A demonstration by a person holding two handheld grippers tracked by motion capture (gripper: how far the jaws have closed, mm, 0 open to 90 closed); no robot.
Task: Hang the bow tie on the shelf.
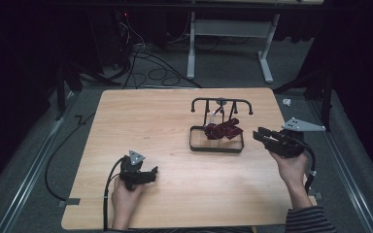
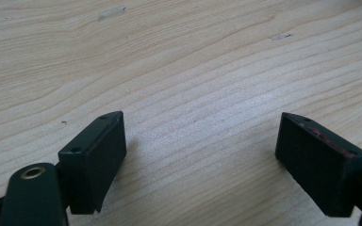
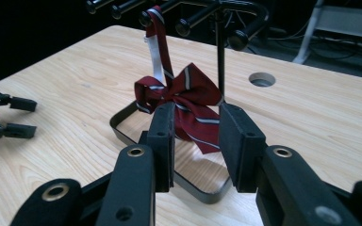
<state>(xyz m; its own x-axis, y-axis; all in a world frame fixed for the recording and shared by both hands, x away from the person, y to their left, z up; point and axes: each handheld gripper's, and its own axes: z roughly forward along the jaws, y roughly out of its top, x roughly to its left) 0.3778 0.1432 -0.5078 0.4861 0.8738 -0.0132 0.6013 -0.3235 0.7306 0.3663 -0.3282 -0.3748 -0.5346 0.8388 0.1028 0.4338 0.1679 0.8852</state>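
- Sitting at about 2 o'clock on the pale wooden table (image 1: 126, 111): a black wire stand (image 1: 217, 145) with a rectangular base frame and a hooked rail on top.
- Hanging from one hook of that stand, a dark red bow tie (image 1: 223, 130) with thin white stripes, its strap looped over the hook and the bow dangling just above the base frame.
- Hovering at 3 o'clock from the stand, just beside it: the right gripper (image 1: 264, 136), held in a hand with a striped sleeve, pointing toward the bow tie.
- Standing partly apart, its jaws, with nothing between them; seen along the right gripper (image 3: 196, 146), the bow tie (image 3: 184, 101) lying straight ahead past the tips, not touching.
- Resting low at about 7 o'clock on the table, well apart from the stand: the left gripper (image 1: 148, 174), pointing toward 3 o'clock.
- Spread wide, its jaws, with bare wood grain between them and close beneath the left gripper (image 2: 200, 155).
- Showing a round hole (image 3: 262, 79) in the tabletop beyond the stand.
- Lying dark all around, the room: grey floor (image 1: 223, 68) at 12 o'clock, loose black cables (image 1: 150, 65) snaking across it, and a white metal table frame (image 1: 230, 29) standing behind.
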